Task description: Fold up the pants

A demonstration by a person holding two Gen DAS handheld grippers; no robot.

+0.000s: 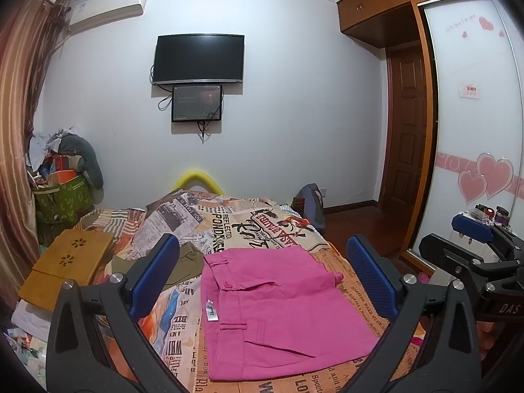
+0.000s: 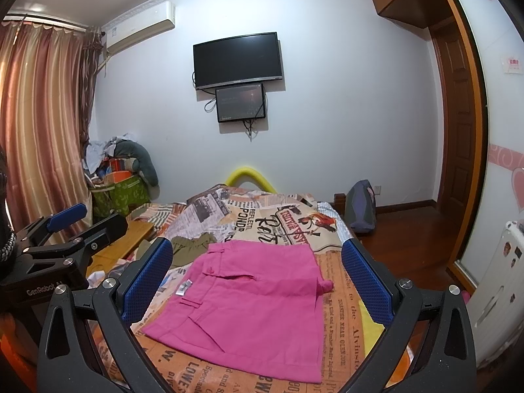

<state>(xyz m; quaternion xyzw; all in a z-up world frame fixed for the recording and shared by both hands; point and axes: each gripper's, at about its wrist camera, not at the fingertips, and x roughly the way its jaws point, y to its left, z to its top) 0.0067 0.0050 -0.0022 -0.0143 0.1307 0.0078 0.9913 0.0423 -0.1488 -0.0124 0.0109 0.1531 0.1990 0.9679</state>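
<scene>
Pink pants (image 1: pixel 278 308) lie folded into a compact rectangle on the newspaper-print bedspread (image 1: pixel 249 222), waistband to the left with a white label showing. They also show in the right wrist view (image 2: pixel 252 308). My left gripper (image 1: pixel 262 275) hovers above them, open and empty, blue pads wide apart. My right gripper (image 2: pixel 257 273) is also open and empty above the pants. Each gripper appears at the edge of the other's view: the right one (image 1: pixel 471 229), the left one (image 2: pixel 68 216).
An olive garment (image 1: pixel 186 258) lies left of the pants. A wooden lap tray (image 1: pixel 65 265) sits at the bed's left edge. A green basket of clutter (image 1: pixel 62 196) stands by the curtain. A bag (image 2: pixel 362 206) and wardrobe (image 1: pixel 471 114) are at the right.
</scene>
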